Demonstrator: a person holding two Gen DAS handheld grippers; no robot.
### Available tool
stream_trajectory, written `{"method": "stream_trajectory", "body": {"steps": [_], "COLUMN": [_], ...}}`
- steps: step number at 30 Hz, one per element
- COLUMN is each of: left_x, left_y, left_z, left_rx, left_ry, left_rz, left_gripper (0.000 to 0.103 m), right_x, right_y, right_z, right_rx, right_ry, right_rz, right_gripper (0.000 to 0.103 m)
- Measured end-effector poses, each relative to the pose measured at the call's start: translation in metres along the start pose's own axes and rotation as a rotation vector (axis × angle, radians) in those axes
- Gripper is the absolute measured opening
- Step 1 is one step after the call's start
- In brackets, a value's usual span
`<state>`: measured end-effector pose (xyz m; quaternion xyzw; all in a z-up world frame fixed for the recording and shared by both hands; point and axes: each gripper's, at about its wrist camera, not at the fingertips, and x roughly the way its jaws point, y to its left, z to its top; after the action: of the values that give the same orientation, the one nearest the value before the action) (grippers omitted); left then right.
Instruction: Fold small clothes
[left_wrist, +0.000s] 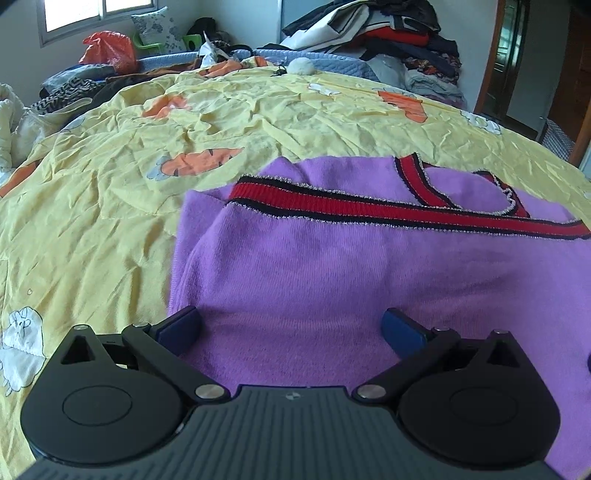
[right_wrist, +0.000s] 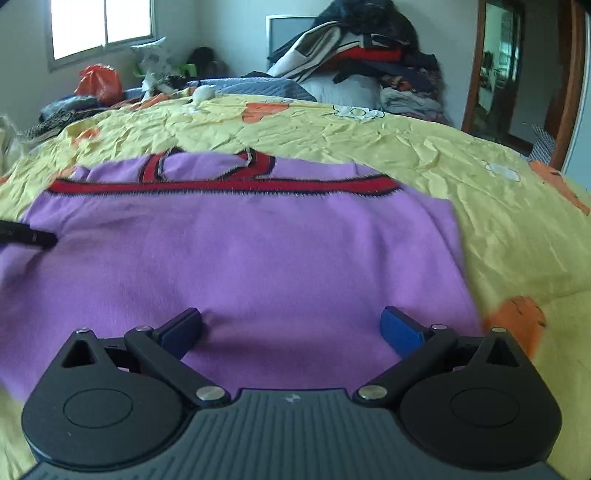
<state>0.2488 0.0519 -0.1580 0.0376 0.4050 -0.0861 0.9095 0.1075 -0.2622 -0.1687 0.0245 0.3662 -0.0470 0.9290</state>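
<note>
1. While no legible writing shows, the purple sweater (left_wrist: 332, 280) lies flat on the yellow bedsheet (left_wrist: 110, 221), red trim at its far edge.
2. Left gripper (left_wrist: 291, 325) angles down over its near-left part, jaws wide, empty.
3. Right gripper (right_wrist: 291, 325) angles down over its near-right part, jaws wide, empty.

Purple knit sweater (right_wrist: 240, 258), red black-edged trim, folded flat on yellow bedspread (right_wrist: 461, 155)

Bedspread (left_wrist: 110, 229) open — clothes pile (left_wrist: 388, 40) behind.
</note>
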Motion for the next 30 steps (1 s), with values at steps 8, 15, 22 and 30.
{"method": "stream_trajectory", "body": {"steps": [8, 15, 22, 30], "left_x": [-0.029, -0.013, 0.029, 0.057], "left_y": [0.036, 0.12, 0.129, 0.113], "left_z": [-0.014, 0.009, 0.037, 0.068], "left_rx": [-0.014, -0.161, -0.1, -0.021], "left_ry": [-0.035, -0.026, 0.066, 0.134], "left_rz": [-0.074, -0.268, -0.387, -0.484], "left_gripper": [0.103, 0.103, 0.103, 0.103], "right_x": [-0.041, -0.077, -0.065, -0.051], "right_y": [0.018, 0.129, 0.234, 0.29], "right_z": [-0.001, -0.017, -0.04, -0.053], "right_rx": [-0.031, -0.229, -0.48, -0.66], "right_ry": [-0.033, -0.206, -0.227, -0.229], "right_rz": [0.004, 0.168, 0.225, 0.201], "right_gripper": [0.103, 0.103, 0.103, 0.103]}}
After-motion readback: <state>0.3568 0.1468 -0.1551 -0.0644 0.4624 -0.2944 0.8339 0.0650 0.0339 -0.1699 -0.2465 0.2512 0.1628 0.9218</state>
